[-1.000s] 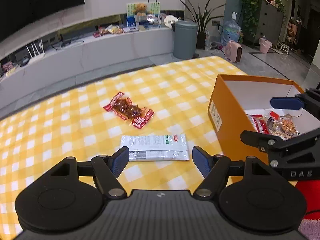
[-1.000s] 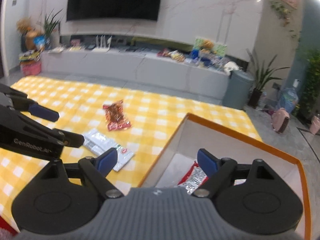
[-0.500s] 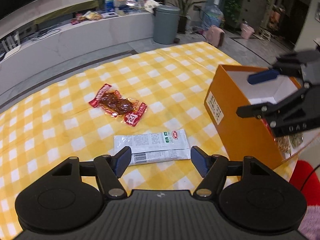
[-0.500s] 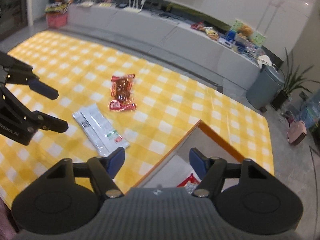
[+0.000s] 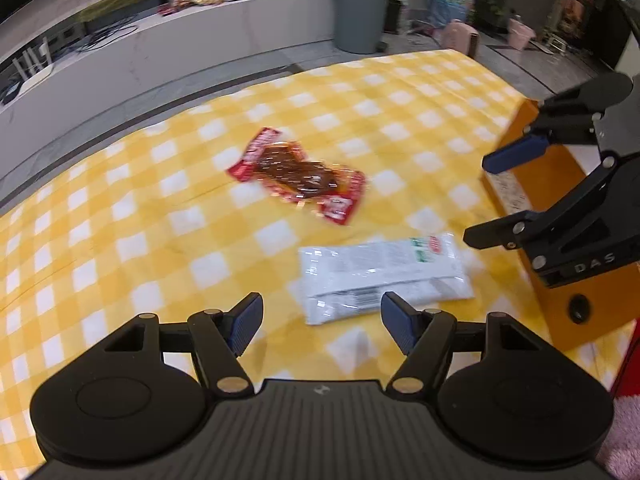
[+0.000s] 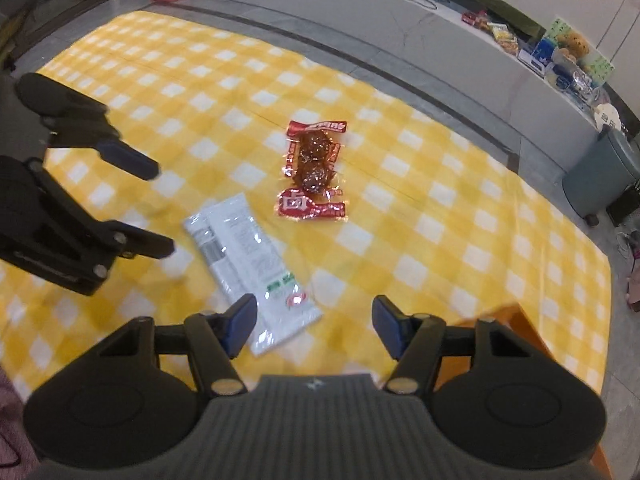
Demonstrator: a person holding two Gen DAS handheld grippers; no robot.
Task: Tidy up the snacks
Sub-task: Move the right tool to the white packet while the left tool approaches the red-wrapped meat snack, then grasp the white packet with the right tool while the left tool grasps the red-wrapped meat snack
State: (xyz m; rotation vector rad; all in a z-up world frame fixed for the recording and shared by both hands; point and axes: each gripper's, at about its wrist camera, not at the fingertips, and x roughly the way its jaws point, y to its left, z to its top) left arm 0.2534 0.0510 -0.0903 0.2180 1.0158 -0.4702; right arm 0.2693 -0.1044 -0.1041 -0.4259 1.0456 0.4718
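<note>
A white snack packet (image 5: 384, 276) (image 6: 248, 248) lies flat on the yellow checked tablecloth (image 5: 120, 220). A red packet of dark brown snack (image 5: 298, 174) (image 6: 316, 168) lies just beyond it. My left gripper (image 5: 322, 320) (image 6: 158, 210) hovers open over the white packet's left end, not touching it. My right gripper (image 6: 314, 324) (image 5: 482, 200) hangs above the packet's other end. Its jaws are closing, with the packet's end below the gap and no pad on it. The orange box (image 5: 560, 312) (image 6: 500, 316) stands at the table's right.
The table's far edge drops to a grey floor, with a long white bench (image 5: 200, 40) of small items behind it. A grey bin (image 5: 360, 16) (image 6: 604, 176) stands past the far right corner. A pink rug (image 5: 624, 432) lies below the box.
My right gripper has swung from over the orange box to above the white packet, tilting down, and its jaws have narrowed. My left gripper has moved left and lower over the table.
</note>
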